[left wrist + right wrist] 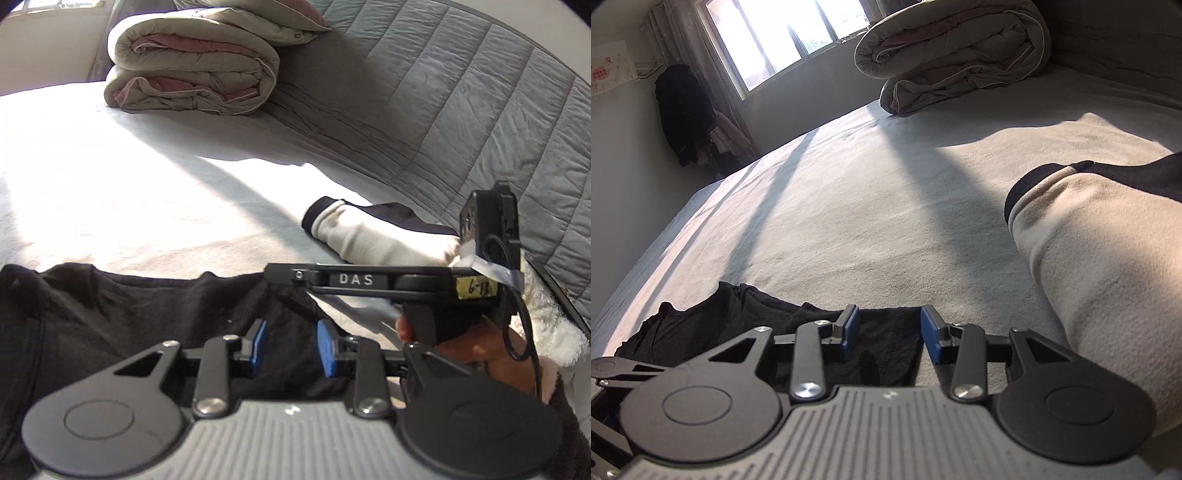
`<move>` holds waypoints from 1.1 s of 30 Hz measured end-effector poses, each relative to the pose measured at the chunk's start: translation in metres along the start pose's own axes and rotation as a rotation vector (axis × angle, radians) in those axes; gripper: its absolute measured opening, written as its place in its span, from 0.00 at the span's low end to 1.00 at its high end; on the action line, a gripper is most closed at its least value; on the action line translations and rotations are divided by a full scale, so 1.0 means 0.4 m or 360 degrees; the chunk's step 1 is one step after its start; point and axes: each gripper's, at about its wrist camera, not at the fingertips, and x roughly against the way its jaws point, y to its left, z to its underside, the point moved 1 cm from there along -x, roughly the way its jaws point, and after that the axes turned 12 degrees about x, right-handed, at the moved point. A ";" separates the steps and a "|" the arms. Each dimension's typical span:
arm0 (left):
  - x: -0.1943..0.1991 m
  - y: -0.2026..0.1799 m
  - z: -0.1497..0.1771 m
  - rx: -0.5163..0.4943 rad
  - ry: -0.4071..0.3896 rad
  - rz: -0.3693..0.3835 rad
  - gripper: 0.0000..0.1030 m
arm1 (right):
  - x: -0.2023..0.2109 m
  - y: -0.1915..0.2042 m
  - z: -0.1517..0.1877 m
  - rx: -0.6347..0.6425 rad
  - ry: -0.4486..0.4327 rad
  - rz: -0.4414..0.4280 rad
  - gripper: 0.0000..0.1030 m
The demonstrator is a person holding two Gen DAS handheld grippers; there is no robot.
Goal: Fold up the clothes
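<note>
Both claws over black garment (122,306) on bed (849,206), edges within reach for fold. Left claw (290,345) open, empty. Right claw (890,332) open, nothing pinched.

Black grippers with blue-padded fingers (257,345) and silver screws; one marked "DAS" — white fluffy sleeve (550,325).

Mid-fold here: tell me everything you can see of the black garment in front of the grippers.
The black garment is a soft, dark knit piece, lying mostly flat and slightly rumpled on the pale bedsheet at the near edge of the bed. A seam runs down its left part. In the right wrist view its far edge is wavy and bunched, its right edge straight. Both the left gripper and the right gripper stand open over it, pads not pressing the cloth. Its near part is hidden by the grippers.
</note>
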 end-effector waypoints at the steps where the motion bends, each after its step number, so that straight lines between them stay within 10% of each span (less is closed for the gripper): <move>1: 0.002 0.022 -0.013 0.0010 -0.0045 -0.0096 0.28 | -0.002 0.005 0.001 0.0023 -0.0007 0.0035 0.33; 7: -0.006 0.140 -0.049 0.0150 -0.0218 -0.0368 0.25 | -0.004 0.013 0.003 0.0119 -0.0027 0.0184 0.03; 17: -0.068 0.173 -0.041 0.0112 -0.0338 -0.0547 0.23 | -0.025 0.023 0.007 0.0265 -0.0049 0.0419 0.03; 24: 0.035 0.132 -0.017 0.0242 -0.0387 -0.0519 0.35 | 0.002 0.026 -0.003 0.0228 -0.0058 0.0388 0.20; 28: 0.146 0.104 0.036 0.0269 -0.0394 -0.0534 0.42 | 0.039 0.049 -0.025 0.0213 -0.0134 0.0334 0.46; 33: 0.306 0.098 0.081 0.0275 -0.0416 -0.0622 0.51 | 0.082 0.108 -0.058 0.0180 -0.0127 0.0268 0.47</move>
